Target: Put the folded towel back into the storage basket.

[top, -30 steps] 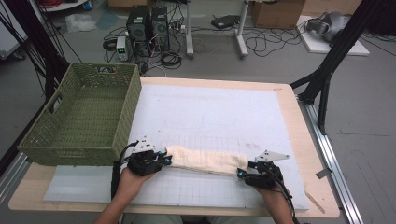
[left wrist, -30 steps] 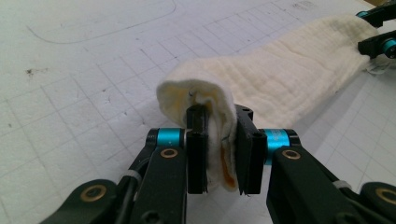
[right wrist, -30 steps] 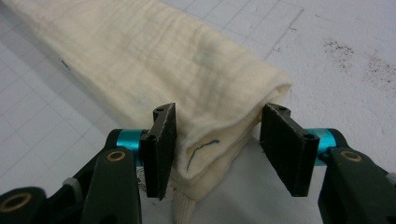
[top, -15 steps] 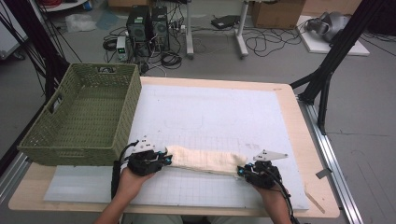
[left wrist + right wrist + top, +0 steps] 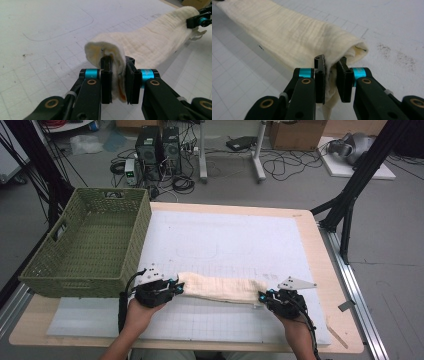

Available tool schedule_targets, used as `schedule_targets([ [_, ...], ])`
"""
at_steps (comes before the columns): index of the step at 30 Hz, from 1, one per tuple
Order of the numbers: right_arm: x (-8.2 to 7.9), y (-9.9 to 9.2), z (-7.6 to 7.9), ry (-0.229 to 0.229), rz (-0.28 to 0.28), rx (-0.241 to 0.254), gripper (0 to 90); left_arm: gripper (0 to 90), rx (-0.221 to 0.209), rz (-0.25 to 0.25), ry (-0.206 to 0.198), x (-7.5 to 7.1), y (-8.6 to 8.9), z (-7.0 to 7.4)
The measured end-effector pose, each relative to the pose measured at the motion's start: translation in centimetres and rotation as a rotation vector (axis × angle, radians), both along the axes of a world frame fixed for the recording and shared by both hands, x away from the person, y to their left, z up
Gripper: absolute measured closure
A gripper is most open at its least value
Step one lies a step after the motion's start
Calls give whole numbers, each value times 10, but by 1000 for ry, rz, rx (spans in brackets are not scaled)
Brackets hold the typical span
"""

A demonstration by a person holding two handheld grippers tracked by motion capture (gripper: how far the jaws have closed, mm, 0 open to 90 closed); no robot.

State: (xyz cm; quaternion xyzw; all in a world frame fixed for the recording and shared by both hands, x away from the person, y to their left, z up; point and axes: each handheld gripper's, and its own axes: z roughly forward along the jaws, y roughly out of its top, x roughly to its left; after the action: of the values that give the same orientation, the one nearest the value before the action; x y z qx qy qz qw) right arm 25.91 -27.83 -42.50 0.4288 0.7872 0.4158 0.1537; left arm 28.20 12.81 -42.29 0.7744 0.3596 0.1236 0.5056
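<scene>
Lab room w/ computer towers and loose cables on the floor behind; in front, a wooden table (image 5: 320, 270) carrying a white gridded mat (image 5: 230, 245), and at its left a green woven basket (image 5: 85, 245), seen from the high view. The task's thing, a cream cloth (image 5: 220, 288) folded into a long narrow band, lay across the near part of the mat, running left to right between the two hands, just beside the basket's near right corner but apart from it. Left gripper (image 5: 117, 65) was closed on the cloth's left end: in the left gripper view the fabric bunched between the jaws and curled up over them. Right gripper (image 5: 331, 66) had just been closing, and in the right gripper view its jaws pinched the cloth's right end, w/ a fold of fabric hanging below them; grip judged secure, though how deep the bite went could not be told. Step in hand, as judged: both ends taken, the band ready to be lifted or folded again. Next move prob. called for both hands to rise together, keeping the band taut and level, then either bringing the ends together for another fold or carrying it left over the basket rim w/o snagging the weave. Risk: one end slipping if the hands pulled apart too hard.
</scene>
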Motion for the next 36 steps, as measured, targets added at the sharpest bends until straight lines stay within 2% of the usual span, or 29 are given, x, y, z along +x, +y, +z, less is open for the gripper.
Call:
schedule_targets([
  [6,3,0,6,-38,12,-8,794,777,-29,7,-32,-1,2,10],
  [14,9,-1,21,-88,23,22,797,783,-57,10,-71,-1,8,28],
  [20,22,5,38,-142,39,63,798,783,-104,32,-125,-2,23,51],
  [24,35,16,55,-175,51,84,801,784,-111,43,-171,-4,36,71],
  [27,46,29,67,-197,66,73,802,784,-103,58,-201,-6,46,83],
  [30,57,42,77,-215,82,60,803,785,-95,74,-217,-8,57,89],
  [36,77,68,90,-230,106,42,804,786,-109,109,-236,-13,76,95],
])
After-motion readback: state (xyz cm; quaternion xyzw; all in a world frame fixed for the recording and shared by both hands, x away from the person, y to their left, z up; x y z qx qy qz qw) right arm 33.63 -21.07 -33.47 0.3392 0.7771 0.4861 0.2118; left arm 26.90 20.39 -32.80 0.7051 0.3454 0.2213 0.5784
